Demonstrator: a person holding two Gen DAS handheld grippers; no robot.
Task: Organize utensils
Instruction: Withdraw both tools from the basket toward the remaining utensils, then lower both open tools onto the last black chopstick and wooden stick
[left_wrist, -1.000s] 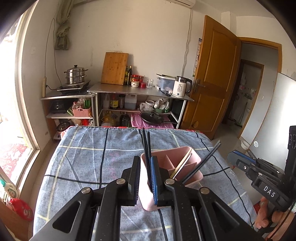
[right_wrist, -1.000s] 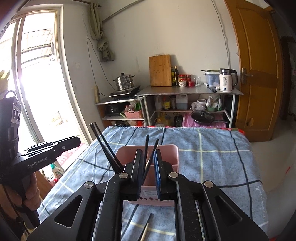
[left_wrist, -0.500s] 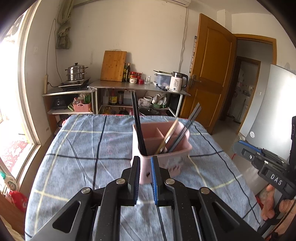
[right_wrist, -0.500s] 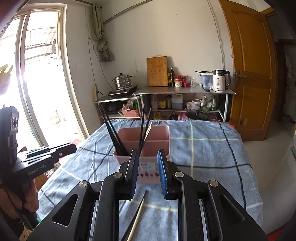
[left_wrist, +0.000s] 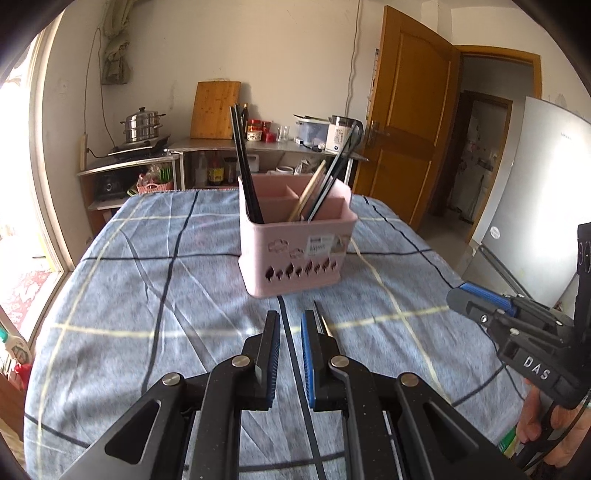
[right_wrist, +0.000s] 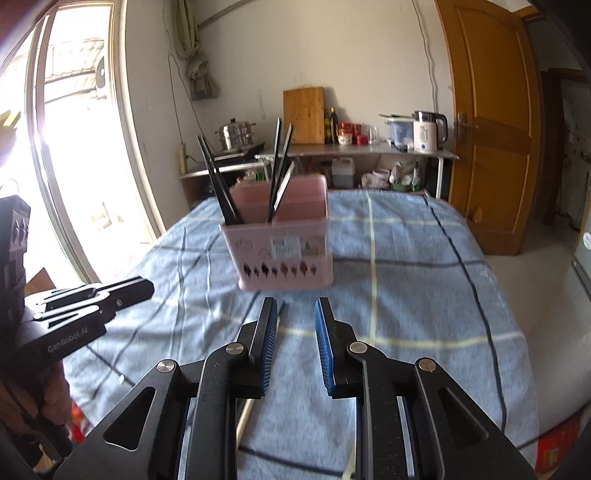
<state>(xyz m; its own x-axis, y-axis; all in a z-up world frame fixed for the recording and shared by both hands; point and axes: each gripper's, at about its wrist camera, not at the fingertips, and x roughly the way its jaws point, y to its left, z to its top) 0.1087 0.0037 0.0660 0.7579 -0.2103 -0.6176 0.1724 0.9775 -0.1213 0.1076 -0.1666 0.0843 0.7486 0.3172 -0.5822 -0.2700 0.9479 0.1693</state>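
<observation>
Chopsticks (left_wrist: 244, 166) upright in caddy (left_wrist: 295, 254) on tablecloth (left_wrist: 147, 295), shelves (left_wrist: 221, 155) behind.

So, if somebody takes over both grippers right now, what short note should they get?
Left gripper: jaws almost shut, empty, low over the checked cloth.
Right gripper: jaws have just been opening, nothing between them.
Pink holder stands upright on the cloth, ahead of both grippers.
Done: several chopsticks already stand in its compartments.
Left: at least one loose chopstick lies on the cloth under the grippers; probably pick it up next and put it in the holder.
</observation>
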